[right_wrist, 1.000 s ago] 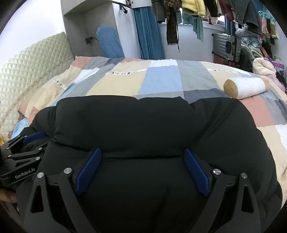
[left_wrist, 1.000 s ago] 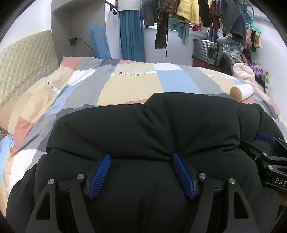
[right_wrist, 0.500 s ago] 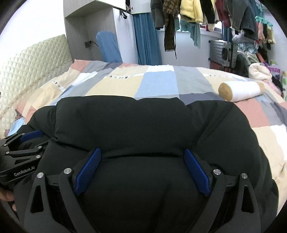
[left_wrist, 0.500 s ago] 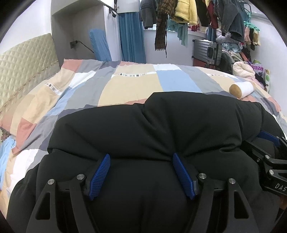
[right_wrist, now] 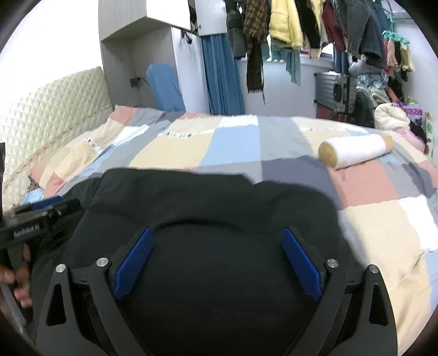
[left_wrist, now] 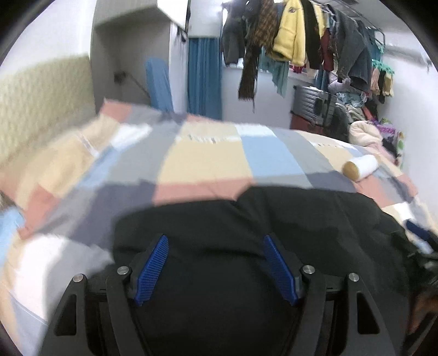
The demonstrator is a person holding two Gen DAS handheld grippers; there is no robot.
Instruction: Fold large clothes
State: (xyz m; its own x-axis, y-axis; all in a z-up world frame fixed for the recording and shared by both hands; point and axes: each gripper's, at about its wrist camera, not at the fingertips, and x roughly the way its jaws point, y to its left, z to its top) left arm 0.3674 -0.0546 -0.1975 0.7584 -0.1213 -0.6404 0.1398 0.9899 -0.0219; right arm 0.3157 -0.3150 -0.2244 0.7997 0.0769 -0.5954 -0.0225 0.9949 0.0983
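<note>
A large black padded jacket (left_wrist: 273,219) lies bunched on the bed's patchwork cover (left_wrist: 202,161); it also fills the right wrist view (right_wrist: 208,202). My left gripper (left_wrist: 215,246) has its blue pads wide apart with a thick fold of the jacket bulging between them. My right gripper (right_wrist: 216,241) stands the same way, pads wide with jacket between. The left gripper shows at the left edge of the right wrist view (right_wrist: 41,213), and the right gripper at the right edge of the left wrist view (left_wrist: 418,232).
A white rolled bolster (right_wrist: 356,150) lies on the bed's right side. A quilted headboard (right_wrist: 49,109) is at left. Hanging clothes (right_wrist: 287,24), a suitcase (right_wrist: 334,90) and a clothes pile (right_wrist: 394,115) stand beyond the bed.
Both grippers have pulled back and tilted up with the jacket; its far edge has drawn nearer, uncovering more of the cover. The left view is now motion-blurred.
</note>
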